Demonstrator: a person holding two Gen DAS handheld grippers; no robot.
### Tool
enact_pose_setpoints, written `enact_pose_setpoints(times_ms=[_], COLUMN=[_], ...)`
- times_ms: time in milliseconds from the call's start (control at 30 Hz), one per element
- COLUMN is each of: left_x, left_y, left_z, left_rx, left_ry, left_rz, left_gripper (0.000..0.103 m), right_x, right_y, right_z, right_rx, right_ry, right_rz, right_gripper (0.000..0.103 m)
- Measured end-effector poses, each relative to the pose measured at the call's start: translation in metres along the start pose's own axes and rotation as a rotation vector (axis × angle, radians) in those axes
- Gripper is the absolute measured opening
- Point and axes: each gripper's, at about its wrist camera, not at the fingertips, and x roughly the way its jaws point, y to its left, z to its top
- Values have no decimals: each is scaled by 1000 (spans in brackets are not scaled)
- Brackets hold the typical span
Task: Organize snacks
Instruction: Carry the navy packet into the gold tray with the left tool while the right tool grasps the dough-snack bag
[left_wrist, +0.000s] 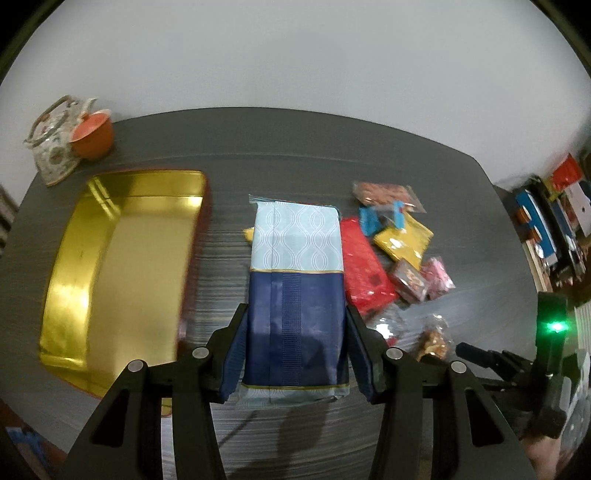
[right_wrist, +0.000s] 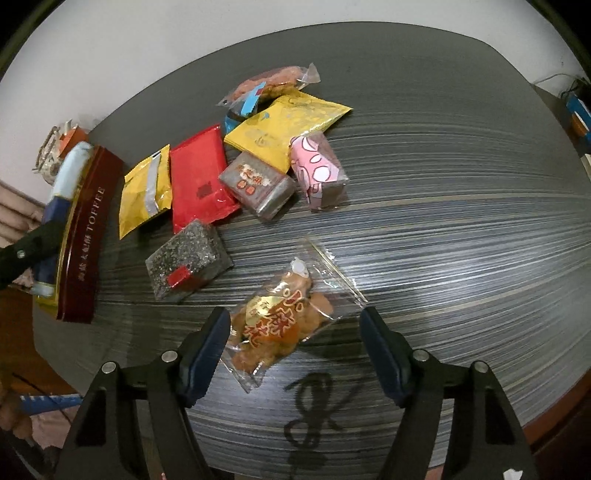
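Your left gripper (left_wrist: 295, 350) clamps the blue packet (left_wrist: 297, 288); the gold tin (left_wrist: 110, 266) lies frame-left, its length running up-frame.

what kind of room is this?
Likely a home living or dining room: a dark wood-grain table, a floral teapot with an orange lidded cup, and cluttered shelves along the wall.

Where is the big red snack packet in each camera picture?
Left wrist view: the red packet lies right of centre, just to the right of the blue bag held in the left gripper.
Right wrist view: the red packet lies left of centre, between two yellow packets.
Shared landmark: the gold tin with its dark red side, at the left in both views.
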Motion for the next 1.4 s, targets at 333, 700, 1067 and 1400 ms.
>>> enact_pose_setpoints(times_ms=[333, 700, 1067, 1400], left_x=[-8, 1, 21, 35], left_y=[66, 129, 161, 166], left_z=[-4, -18, -30, -39], left_rx=[-79, -159, -207, -217], left_ry=[-7, 21, 57, 79], left_rz=[81, 142, 156, 146], left_gripper=[51, 51, 51, 51], right_x=[16, 31, 33, 28], right_y=[29, 44, 47, 43], right_z=[6, -5, -9, -7], right_rx=[-105, -238, -242, -244], right_ry=[11, -22, -49, -55], right_rz=[-104, -150, -141, -149], right_gripper=[63, 49, 47, 45])
